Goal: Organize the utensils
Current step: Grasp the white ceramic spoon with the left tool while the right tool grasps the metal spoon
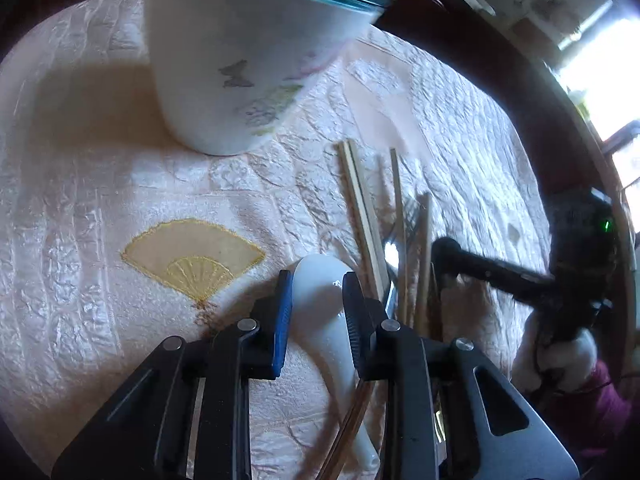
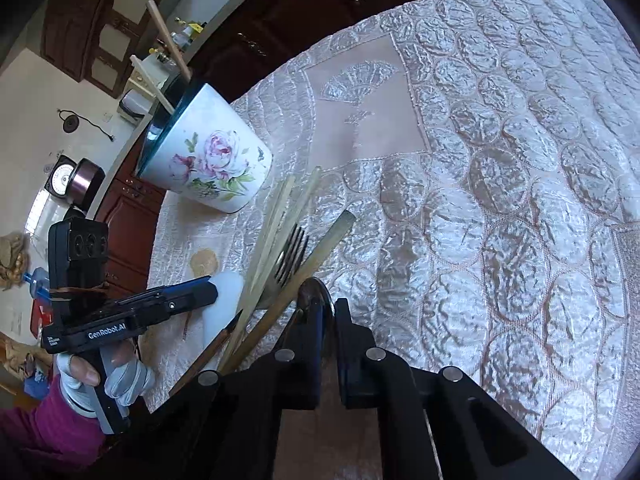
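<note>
White porcelain, the cup (image 1: 256, 60) stood beyond the utensil pile. Nearer me than the cup, the ceramic spoon (image 1: 320, 300) lay lengthwise between my left gripper (image 1: 316, 304) pads, gripped. My right gripper (image 2: 326, 312), beside the chopsticks (image 1: 364, 216), was pinching a metal spoon (image 2: 318, 292).
</note>
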`<state>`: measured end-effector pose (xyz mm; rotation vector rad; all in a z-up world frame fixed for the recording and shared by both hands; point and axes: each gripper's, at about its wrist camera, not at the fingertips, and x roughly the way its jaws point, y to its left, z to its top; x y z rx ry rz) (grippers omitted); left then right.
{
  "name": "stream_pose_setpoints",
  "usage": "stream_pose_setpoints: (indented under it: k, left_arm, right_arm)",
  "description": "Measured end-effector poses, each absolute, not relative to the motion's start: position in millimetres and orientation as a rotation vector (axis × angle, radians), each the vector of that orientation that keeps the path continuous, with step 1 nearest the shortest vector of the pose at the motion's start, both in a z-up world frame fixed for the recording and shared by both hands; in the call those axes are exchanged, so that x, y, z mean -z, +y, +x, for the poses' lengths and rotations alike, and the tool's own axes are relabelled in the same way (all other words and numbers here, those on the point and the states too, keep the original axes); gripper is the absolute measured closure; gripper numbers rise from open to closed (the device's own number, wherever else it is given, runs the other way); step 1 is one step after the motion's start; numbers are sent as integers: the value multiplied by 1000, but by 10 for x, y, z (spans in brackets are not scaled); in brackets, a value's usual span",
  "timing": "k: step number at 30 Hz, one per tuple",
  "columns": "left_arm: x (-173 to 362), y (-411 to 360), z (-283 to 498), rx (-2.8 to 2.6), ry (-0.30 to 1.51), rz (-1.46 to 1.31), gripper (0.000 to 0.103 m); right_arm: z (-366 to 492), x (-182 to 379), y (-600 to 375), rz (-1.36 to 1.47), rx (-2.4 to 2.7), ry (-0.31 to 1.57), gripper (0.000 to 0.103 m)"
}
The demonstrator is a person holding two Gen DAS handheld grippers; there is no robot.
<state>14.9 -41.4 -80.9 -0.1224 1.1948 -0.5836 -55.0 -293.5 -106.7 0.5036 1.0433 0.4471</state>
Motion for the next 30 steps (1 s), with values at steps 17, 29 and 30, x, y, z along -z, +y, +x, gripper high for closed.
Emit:
stream_pose_setpoints:
  k: [17,29,30]
  left_arm:
    - [738,-536,83,652,1213,-97,91]
    - [806,-569,11,810,1292,-195,93]
    - [809,-597,1,805,1289,-188,93]
  right_arm:
    - [-642,1116,-3013,537,-475,1090,97]
    - [-724,1016,-2945,512,-487,1046,99]
    - [-725,1004,-2959,514,-486,1044,99]
